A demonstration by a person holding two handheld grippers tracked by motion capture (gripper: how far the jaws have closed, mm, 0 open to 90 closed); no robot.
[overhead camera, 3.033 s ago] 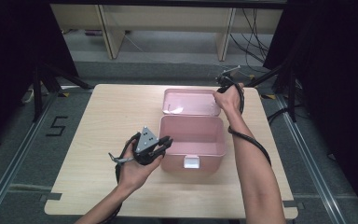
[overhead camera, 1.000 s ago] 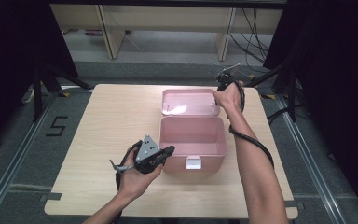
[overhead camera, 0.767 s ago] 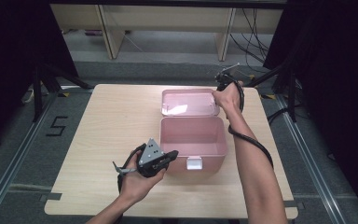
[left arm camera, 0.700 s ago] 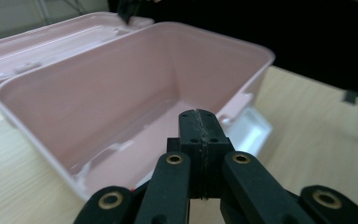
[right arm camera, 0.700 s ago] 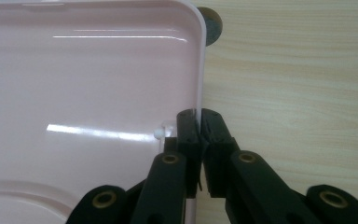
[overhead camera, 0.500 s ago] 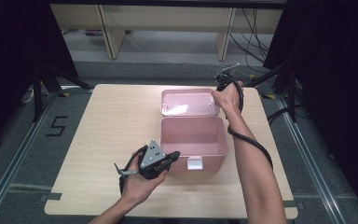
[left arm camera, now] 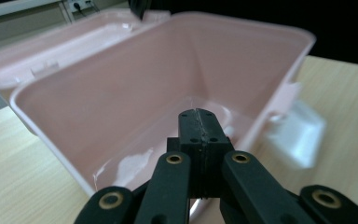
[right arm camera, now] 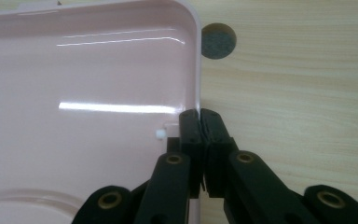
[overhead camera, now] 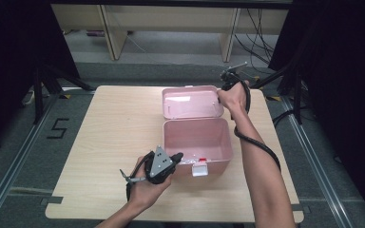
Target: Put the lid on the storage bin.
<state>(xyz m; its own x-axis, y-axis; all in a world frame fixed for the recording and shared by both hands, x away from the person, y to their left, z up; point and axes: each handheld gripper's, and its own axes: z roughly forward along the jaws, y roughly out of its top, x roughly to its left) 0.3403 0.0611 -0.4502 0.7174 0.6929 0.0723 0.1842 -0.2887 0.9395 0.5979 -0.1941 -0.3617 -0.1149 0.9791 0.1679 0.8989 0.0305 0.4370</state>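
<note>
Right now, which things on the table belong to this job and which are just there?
In the job:
- pink box, open
- its lid, laid back flat
- right gripper, shut on the lid's edge
- left gripper, shut, at the box's front rim

Just there:
- round grey hole in the table

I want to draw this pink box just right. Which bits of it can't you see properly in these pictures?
- Front of the box: in the high view the left gripper covers its near left corner.
- White latch: blurred in the left gripper view.
- Lid: cut off by the left and bottom edges of the right gripper view.
- Lid's rim edge: the right gripper has just closed there; whether it pinches the rim is hidden behind it.
</note>
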